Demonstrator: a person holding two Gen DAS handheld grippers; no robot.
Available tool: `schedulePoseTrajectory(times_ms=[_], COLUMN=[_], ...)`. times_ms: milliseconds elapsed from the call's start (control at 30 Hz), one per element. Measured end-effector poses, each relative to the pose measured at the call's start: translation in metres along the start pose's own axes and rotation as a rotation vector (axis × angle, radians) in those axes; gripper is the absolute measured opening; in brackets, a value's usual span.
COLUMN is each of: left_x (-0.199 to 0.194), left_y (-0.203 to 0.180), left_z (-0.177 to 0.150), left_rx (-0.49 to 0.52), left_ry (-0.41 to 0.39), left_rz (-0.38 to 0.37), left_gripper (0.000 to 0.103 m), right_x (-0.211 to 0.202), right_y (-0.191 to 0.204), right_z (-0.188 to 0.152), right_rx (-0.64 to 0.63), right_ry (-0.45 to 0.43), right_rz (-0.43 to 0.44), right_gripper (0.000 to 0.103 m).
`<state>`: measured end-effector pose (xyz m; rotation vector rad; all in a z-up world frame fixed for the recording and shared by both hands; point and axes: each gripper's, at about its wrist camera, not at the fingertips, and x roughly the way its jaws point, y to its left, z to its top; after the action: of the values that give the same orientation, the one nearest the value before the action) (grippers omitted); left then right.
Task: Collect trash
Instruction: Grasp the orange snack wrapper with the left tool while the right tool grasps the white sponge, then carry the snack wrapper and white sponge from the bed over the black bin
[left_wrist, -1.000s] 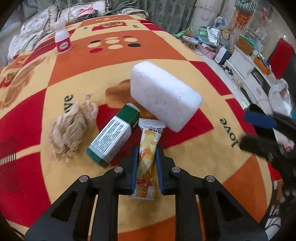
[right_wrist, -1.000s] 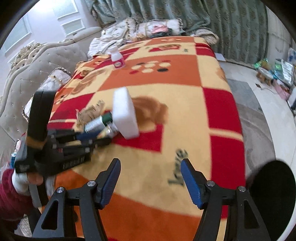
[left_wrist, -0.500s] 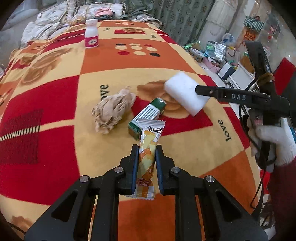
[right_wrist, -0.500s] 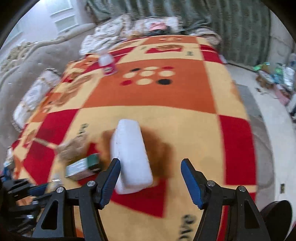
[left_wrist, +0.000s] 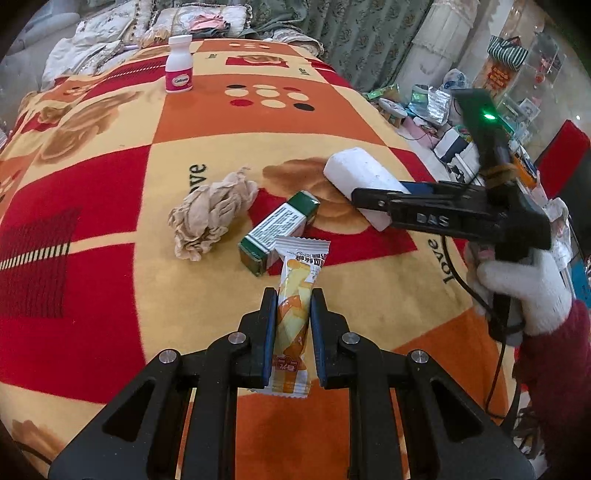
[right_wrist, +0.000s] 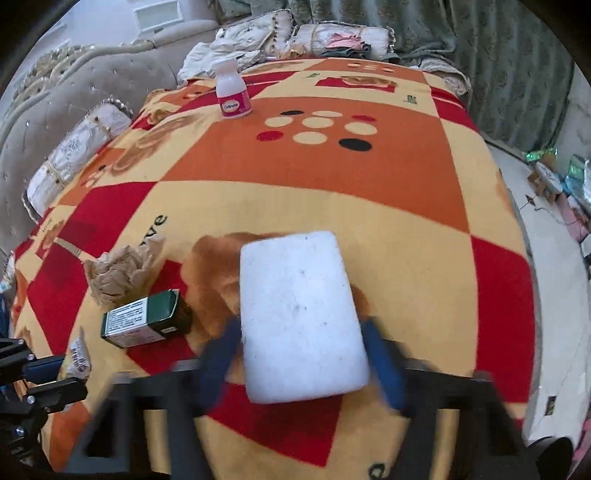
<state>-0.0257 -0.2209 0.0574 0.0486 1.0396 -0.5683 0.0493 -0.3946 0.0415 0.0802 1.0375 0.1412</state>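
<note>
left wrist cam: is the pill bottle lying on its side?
No, the pill bottle stands upright on the blanket, cap up, far behind the crumpled paper.

Left claw (left_wrist: 293, 314) black with blue pads, silver screws; right hand (left_wrist: 524, 291) white knit glove, maroon sleeve, black cable behind claw

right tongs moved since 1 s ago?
Yes. The right tongs have closed in on the foam block, now straddling it with blurred fingers; earlier the block lay well ahead on the blanket.
</note>
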Motion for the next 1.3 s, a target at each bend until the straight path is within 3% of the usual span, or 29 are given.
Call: schedulePoseTrajectory(times_ms=[133, 333, 700, 1000, 1300], left_x=[0.004, 0.006, 0.018, 0.025, 0.024], left_y=[-0.015, -0.049, -0.122, -0.170, -0.183], left_z=[0.003, 0.006, 0.010, 0.011, 0.009], left_rx=[0.025, 0.066, 0.164, 0.233, 0.257], left_ry=[-0.003, -0.017, -0.005, -0.003, -0.006], left_rz=[-0.001, -0.029, -0.096, -0.123, -0.118], left_gripper=[0.015, 0.015, 0.015, 0.015, 0.015], right_x=[-0.030, -0.073, -0.133, -0.160, -0.167], right_y=[-0.001, -0.006, -0.058, -0.092, -0.099], right_z=[-0.014, -0.048, -0.118, -0.153, -0.165], right_rx=[0.014, 0.023, 0.154, 0.241, 0.276], right_ry=[-0.074, -0.112, -0.150, -0.166, -0.174], right_rz=[0.009, -0.013, -0.092, -0.119, -0.109], right_gripper=[0.056, 0.056, 0.056, 0.056, 0.056])
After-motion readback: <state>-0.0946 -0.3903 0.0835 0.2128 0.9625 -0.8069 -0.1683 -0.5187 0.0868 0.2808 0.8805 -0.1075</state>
